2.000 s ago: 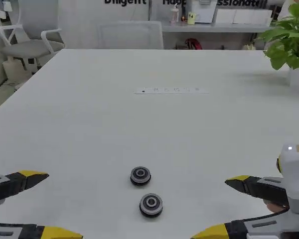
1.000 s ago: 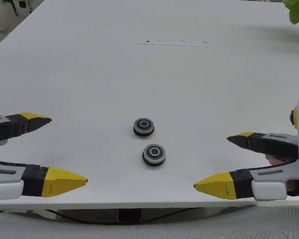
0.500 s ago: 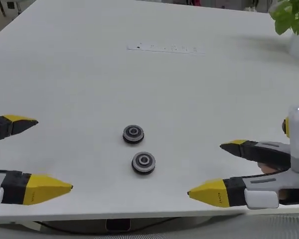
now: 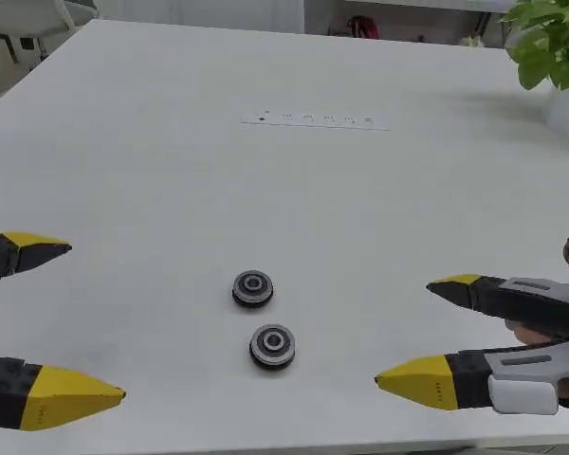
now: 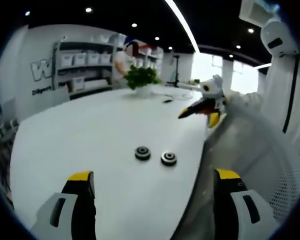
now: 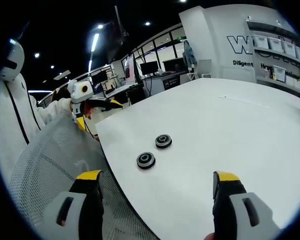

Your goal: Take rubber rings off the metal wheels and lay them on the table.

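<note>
Two small metal wheels with dark rubber rings lie flat on the white table, one farther (image 4: 253,288) and one nearer (image 4: 272,346) to me. They also appear in the left gripper view (image 5: 142,153) (image 5: 168,158) and the right gripper view (image 6: 163,141) (image 6: 145,160). My left gripper (image 4: 47,322) hovers at the table's near left, open and holding nothing. My right gripper (image 4: 436,332) hovers at the near right, open and likewise holding nothing. Both grippers stand well apart from the wheels, one on each side.
A strip of small markings (image 4: 315,120) crosses the table further back. A potted plant (image 4: 550,47) stands at the far right corner. The table's front edge (image 4: 266,447) runs just below the grippers. A mesh chair back (image 6: 50,165) is beside the table.
The head camera has tilted, so the wheels sit lower in the picture. Both grippers remain open at the sides; the left one has drawn a little further left.
</note>
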